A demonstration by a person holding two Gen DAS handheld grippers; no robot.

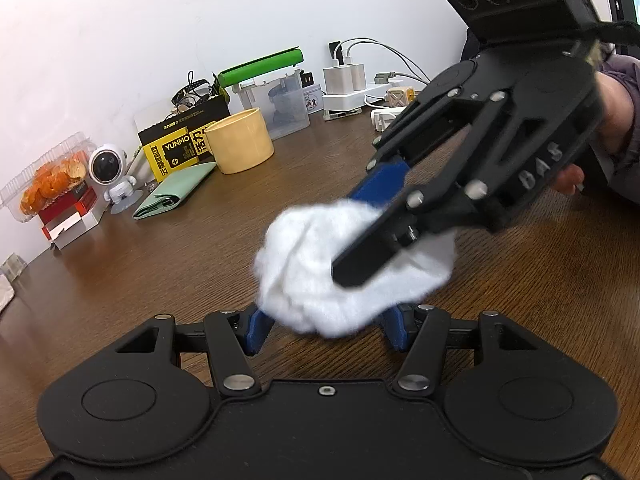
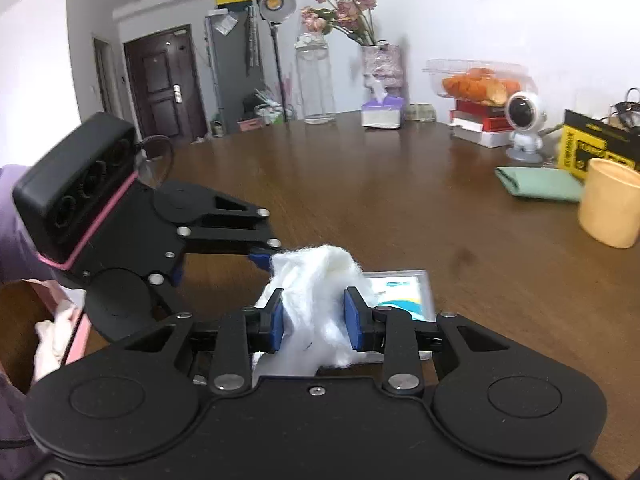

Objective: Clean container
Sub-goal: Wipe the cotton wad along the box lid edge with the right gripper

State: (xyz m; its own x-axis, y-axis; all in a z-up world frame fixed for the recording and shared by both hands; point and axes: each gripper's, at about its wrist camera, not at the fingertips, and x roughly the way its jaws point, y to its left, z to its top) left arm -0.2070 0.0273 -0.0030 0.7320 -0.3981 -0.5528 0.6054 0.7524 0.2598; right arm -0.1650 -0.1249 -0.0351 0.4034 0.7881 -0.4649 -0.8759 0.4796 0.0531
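A white fluffy cloth (image 1: 320, 268) hangs between the two grippers above the brown table. My right gripper (image 2: 314, 318) is shut on the cloth (image 2: 316, 292), its blue pads pressing both sides. In the left wrist view the right gripper (image 1: 360, 236) comes in from the right and holds the cloth's top. My left gripper (image 1: 324, 328) has its blue fingers spread wide on either side of the cloth's lower end, not clamping it. The yellow cup-like container (image 1: 240, 140) stands at the back; it also shows in the right wrist view (image 2: 610, 204).
A wipes pack (image 2: 404, 292) lies under the cloth. A green folded cloth (image 1: 172, 192), a yellow-black box (image 1: 180, 144), an astronaut figurine (image 1: 110, 172), a box of oranges (image 1: 44, 180), a clear bin (image 1: 288, 108) and a power strip (image 1: 352, 92) line the wall. A tissue box (image 2: 382, 110) and vase stand far off.
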